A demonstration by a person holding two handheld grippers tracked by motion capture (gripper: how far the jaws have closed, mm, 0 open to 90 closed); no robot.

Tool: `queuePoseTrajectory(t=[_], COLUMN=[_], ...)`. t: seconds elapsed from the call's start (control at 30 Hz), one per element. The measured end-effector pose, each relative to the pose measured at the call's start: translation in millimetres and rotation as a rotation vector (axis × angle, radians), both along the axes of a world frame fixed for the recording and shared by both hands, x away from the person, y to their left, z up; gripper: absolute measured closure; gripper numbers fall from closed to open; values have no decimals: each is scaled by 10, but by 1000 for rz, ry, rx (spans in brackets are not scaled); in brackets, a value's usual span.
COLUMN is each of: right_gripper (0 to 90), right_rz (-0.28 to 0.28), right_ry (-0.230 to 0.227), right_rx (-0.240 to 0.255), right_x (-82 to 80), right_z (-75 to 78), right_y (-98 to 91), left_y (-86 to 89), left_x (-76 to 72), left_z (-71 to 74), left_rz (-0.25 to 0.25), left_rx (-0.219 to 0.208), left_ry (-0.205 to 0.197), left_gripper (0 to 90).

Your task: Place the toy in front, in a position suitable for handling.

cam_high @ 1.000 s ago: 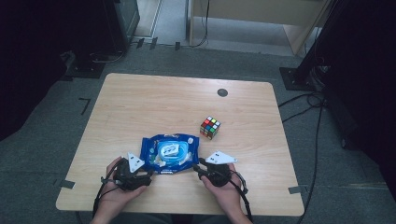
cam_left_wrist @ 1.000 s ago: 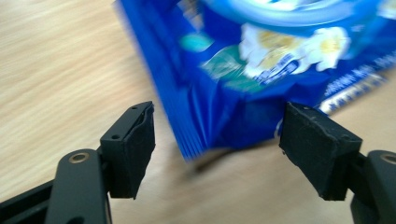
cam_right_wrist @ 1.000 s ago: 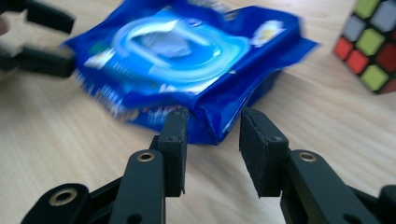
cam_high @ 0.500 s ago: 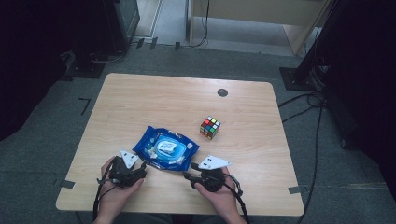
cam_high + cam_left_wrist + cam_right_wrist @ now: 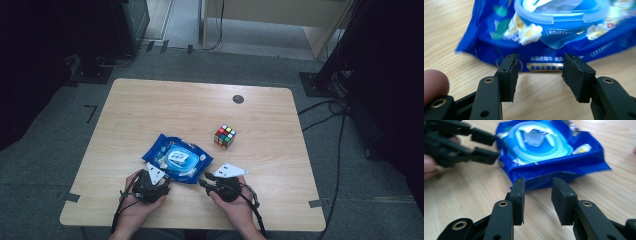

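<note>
The wet wipes pack is bright blue with a paler blue lid and white print. The Rubik's cube shows mixed red, green, yellow, blue squares. The worktop is pale woodgrain; the fingers are black.

At frame bottom the right gripper holds its black jaws parted just before a blue plastic wipes pack at centre, the other black gripper upper left.

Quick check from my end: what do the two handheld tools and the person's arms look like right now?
Both tools are black. The left tool and right tool each carry a pale grey three-cornered plate on top and trail a black cable. Each has two black jaws with flat dark pads and round rivet holes. The forearms show no sleeves.
</note>
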State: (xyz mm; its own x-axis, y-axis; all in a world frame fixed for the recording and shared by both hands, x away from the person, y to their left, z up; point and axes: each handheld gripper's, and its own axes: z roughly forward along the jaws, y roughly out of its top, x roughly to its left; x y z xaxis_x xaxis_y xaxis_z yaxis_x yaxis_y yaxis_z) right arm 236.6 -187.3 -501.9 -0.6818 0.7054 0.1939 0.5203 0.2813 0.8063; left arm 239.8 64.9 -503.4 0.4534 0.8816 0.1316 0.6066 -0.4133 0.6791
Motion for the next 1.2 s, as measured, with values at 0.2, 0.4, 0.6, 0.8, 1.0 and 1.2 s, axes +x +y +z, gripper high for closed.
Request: queuePoseTrajectory(t=[0.2,0.4,0.6,0.8,1.0,1.2], right_gripper=[628,600,625,629,622,598], right_rz=[61,86,-130,-239,-143,-58], right_ry=[12,-20,-111,-88,-73,-38], right_rx=[-7,29,56,9,-28,-9], right_x=[36,48,172,405,380,266], right_z=[-4,81,204,22,-84,-93], right_y=[253,283,-155,-196,3,131], left_y=[144,268,192,-52,-174,55], left_x=[169,104,-108,-261,-253,-157], left_z=[-21,73,265,300,156,123], left_rz=[119,140,39,-119,-129,-22], left_rx=[5,-39,-149,-189,-95,-73], left_ry=[1,-19,-62,-58,-51,-42], left_gripper=[445,447,425,364,328,339])
